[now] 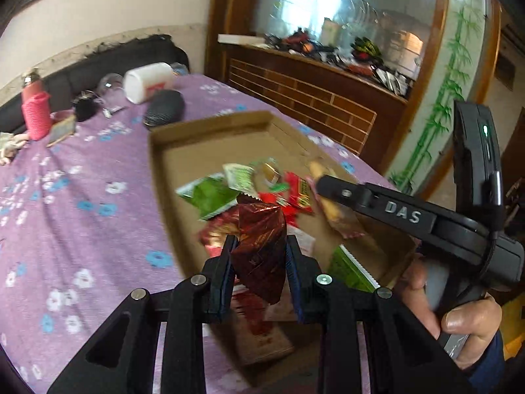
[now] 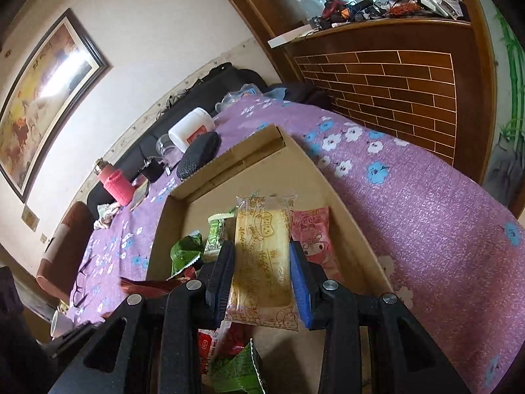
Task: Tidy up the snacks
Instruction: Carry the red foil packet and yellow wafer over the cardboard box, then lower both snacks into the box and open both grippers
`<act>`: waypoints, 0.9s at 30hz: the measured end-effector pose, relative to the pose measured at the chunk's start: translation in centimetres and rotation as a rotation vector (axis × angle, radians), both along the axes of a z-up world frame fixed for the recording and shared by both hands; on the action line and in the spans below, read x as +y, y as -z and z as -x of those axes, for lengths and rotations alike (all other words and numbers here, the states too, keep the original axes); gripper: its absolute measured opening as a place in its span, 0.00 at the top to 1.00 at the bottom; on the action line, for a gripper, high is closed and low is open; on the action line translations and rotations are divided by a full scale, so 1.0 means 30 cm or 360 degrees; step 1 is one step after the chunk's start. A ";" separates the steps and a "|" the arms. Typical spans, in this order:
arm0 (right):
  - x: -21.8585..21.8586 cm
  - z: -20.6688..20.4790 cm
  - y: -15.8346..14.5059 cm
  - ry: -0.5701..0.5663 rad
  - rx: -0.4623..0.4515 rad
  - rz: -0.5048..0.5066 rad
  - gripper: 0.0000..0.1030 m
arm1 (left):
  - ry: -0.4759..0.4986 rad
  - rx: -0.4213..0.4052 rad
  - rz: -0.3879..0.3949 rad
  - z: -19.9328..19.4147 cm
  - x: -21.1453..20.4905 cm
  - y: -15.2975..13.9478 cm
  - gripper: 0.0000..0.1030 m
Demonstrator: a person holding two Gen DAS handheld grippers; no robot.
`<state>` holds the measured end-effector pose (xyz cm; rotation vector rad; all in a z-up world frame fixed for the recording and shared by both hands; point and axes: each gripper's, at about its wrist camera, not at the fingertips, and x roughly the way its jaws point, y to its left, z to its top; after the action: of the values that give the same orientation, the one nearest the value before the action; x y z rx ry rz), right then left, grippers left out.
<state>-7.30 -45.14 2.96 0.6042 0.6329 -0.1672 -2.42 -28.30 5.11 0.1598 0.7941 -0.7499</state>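
Purple flowered tablecloth (image 1: 82, 177), white plastic jar lying on its side (image 1: 147, 80), pink ribbed bottle (image 1: 35, 115), gilt-framed painting (image 2: 42, 98), brick-patterned wooden cabinet (image 2: 393, 88)

Daylight thru the window (image 1: 311, 3), both feeds bright enough. I get motion blur on the snacks (image 1: 259, 197) in left view; right view sharper. Glare on the framed picture (image 2: 49, 98). Heavy fisheye bend, dark corners.

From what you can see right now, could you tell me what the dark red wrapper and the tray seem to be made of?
Dark red wrapper: probably metallised foil or film; it is glossy, creased, with bright glints.
Tray: corrugated cardboard, matt brown, with folded walls and a raw edge.
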 end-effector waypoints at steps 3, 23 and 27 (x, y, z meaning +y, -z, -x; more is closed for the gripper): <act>0.007 -0.018 0.020 -0.0021 0.0050 -0.0015 0.65 | 0.0015 0.0019 -0.0018 -0.013 -0.021 0.023 0.73; 0.021 -0.035 0.035 -0.0029 0.0100 0.0027 0.65 | 0.0070 -0.0091 -0.0088 0.037 -0.052 0.056 0.73; 0.023 -0.035 0.032 -0.0029 0.0098 0.0042 0.65 | 0.0071 -0.0146 -0.0114 0.056 -0.056 0.056 0.72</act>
<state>-6.24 -44.44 2.01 0.5691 0.6946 -0.1772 -4.08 -29.99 3.44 0.2754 0.7321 -0.7516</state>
